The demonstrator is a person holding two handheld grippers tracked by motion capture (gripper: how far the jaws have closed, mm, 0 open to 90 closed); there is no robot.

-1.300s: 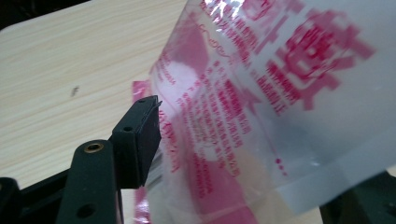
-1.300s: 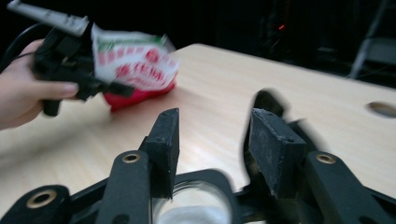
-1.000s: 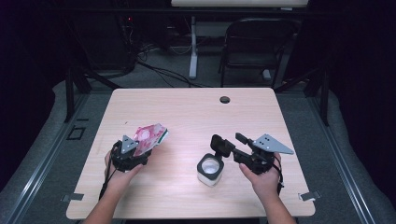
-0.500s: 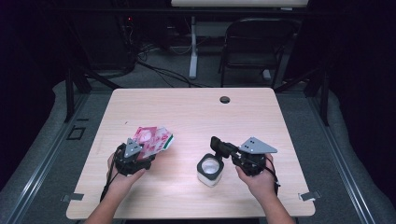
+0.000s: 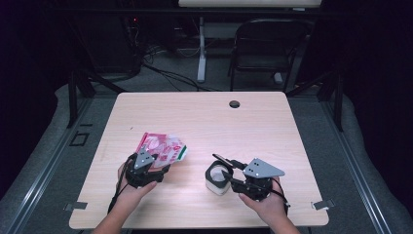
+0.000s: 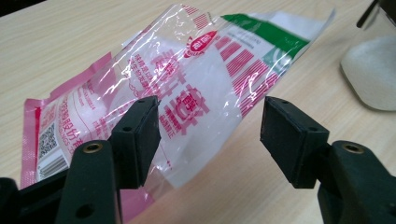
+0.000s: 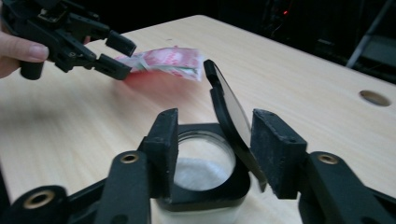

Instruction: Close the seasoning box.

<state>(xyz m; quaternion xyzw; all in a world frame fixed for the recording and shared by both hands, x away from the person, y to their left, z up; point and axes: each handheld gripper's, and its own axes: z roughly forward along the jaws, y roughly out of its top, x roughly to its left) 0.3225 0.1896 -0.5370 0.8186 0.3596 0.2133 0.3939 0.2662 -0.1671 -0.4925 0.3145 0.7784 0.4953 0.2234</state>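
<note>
A pink, white and green plastic packet [image 5: 163,146] lies tilted at the table's front left. My left gripper [image 5: 157,165] is open at its near end. In the left gripper view the packet [image 6: 196,74] runs past the left jaw while the right jaw stands clear of it, and my gripper [image 6: 210,135] is wide. A small jar [image 5: 214,184] with white powder sits front centre, its black flip lid [image 7: 226,105] raised. My right gripper [image 7: 215,149] has just been opening, and the lid stands between its jaws.
The wooden table [image 5: 204,122] has a round cable hole [image 5: 234,104] near its far edge. A dark chair [image 5: 265,48] stands behind it. Beyond the jar, the right gripper view has the left gripper [image 7: 114,56] and the packet [image 7: 168,58].
My left gripper and the packet have drifted right and a little toward the front edge. My right gripper has shifted left and lower, closer over the jar.
</note>
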